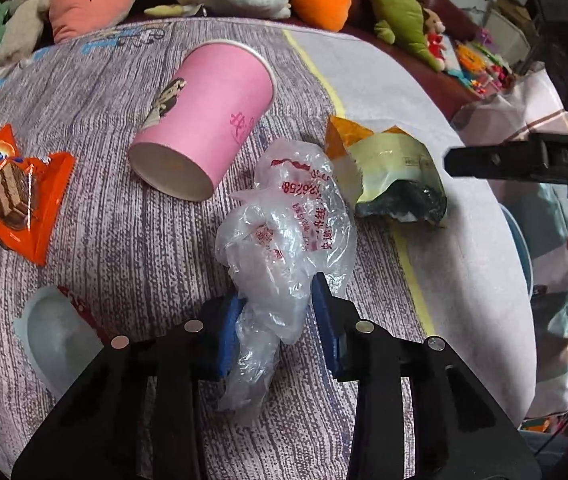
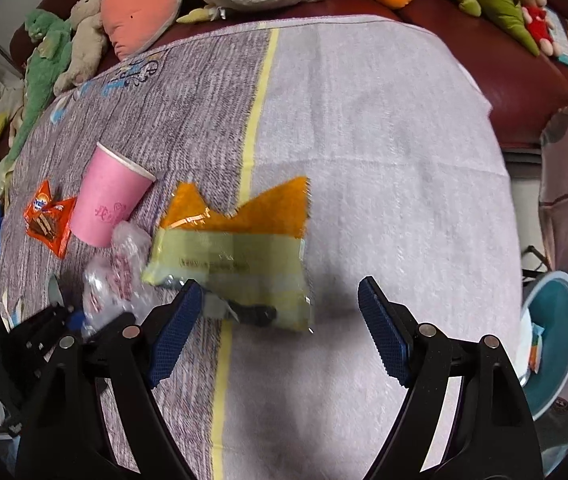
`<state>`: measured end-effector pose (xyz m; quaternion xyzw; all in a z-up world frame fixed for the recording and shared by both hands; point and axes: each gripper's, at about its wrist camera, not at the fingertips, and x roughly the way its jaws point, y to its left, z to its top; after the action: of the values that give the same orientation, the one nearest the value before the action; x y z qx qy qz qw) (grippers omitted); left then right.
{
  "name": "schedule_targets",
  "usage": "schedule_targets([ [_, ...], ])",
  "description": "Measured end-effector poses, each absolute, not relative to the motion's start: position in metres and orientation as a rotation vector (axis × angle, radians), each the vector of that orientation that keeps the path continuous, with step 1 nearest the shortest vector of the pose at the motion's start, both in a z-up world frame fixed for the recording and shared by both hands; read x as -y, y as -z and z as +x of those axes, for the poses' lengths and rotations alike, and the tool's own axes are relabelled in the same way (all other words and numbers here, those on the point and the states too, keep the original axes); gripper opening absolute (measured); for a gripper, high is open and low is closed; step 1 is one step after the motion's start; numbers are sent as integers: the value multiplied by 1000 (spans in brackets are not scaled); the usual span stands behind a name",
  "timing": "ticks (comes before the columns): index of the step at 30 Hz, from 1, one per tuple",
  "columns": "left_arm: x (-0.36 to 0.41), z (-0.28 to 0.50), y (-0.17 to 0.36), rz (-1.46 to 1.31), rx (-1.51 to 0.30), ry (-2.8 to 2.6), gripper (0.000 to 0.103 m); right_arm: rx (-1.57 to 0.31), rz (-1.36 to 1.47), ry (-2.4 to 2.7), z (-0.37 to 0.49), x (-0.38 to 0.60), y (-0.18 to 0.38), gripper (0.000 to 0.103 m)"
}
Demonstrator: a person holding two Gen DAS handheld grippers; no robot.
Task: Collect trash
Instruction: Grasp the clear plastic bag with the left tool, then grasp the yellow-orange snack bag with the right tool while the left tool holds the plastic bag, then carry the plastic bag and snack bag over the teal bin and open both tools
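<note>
A: Looking down the left gripper (image 1: pixel 277 312), I see its blue pads pinched onto the crumpled clear plastic bag (image 1: pixel 288 232); the film bulges out between and below them

B: And that bag lies where?

A: On the striped grey half of the cloth-covered table (image 1: pixel 123 240), just in front of the pink paper cup (image 1: pixel 203 120), which is tipped on its side with its base toward the camera. An orange wafer wrapper (image 1: pixel 15 196) lies well to the left, and a white plastic piece (image 1: pixel 55 332) sits near the gripper's left side

B: What about the right gripper (image 2: pixel 279 320)?

A: Its jaws stand wide apart with nothing between them. It hangs over the yellow and orange snack packet (image 2: pixel 235 252), which lies flat across the yellow stripe, and the left blue pad (image 2: pixel 171 332) overlaps the packet's near edge in that view; whether it touches I cannot tell

B: Anything past the table?

A: Plush toys (image 2: pixel 139 4) are lined along a dark red sofa at the far edge, and a teal bin (image 2: pixel 556 332) shows past the right rim
</note>
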<state>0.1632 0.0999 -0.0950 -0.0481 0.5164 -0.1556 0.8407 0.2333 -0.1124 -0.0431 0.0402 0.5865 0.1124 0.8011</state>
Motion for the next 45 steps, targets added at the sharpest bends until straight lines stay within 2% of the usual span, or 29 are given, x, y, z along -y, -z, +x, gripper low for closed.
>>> schedule_targets([
  [8, -104, 164, 95, -157, -1098, 330, 36, -1261, 126, -275, 257, 101, 56, 77],
  [18, -96, 163, 94, -160, -1093, 303, 44, -1304, 175, -329, 264, 96, 86, 81],
  [19, -96, 163, 94, -160, -1093, 298, 44, -1296, 171, -331, 263, 95, 86, 80],
  [21, -95, 164, 93, -161, -1094, 283, 43, -1283, 173, -357, 257, 94, 86, 54],
  [22, -94, 163, 93, -164, -1093, 272, 41, -1285, 185, -371, 254, 94, 85, 50],
  [23, -93, 162, 92, -168, -1094, 271, 35, -1283, 186, -381, 251, 94, 84, 41],
  [27, -90, 154, 90, -188, -1097, 252, 31, -1234, 144, -389, 234, 97, 70, 29],
  [45, 6, 124, 44, -115, -1067, 365, 31, -1083, 255, -254, 159, 236, 11, 27],
])
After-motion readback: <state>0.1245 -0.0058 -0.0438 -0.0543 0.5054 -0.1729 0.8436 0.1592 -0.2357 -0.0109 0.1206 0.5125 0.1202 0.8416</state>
